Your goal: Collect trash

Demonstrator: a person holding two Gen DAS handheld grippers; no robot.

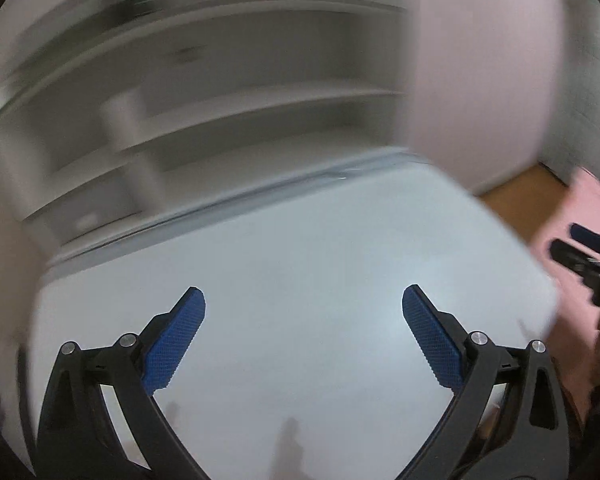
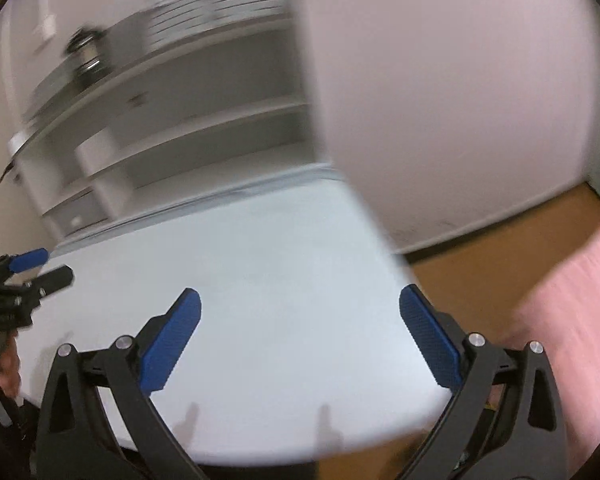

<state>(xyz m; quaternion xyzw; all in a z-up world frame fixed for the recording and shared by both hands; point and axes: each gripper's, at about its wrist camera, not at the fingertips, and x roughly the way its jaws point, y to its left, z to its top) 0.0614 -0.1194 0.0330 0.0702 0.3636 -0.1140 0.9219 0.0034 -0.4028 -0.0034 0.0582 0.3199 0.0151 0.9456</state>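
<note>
Both views are blurred by motion. My left gripper is open and empty, held above a white table. My right gripper is open and empty above the same table, near its right edge. The right gripper also shows at the right edge of the left wrist view, and the left gripper shows at the left edge of the right wrist view. No trash shows in either view.
A white shelf unit stands behind the table, also in the right wrist view. A pale wall is to the right. Brown floor lies beyond the table's right edge. Something pink is at far right.
</note>
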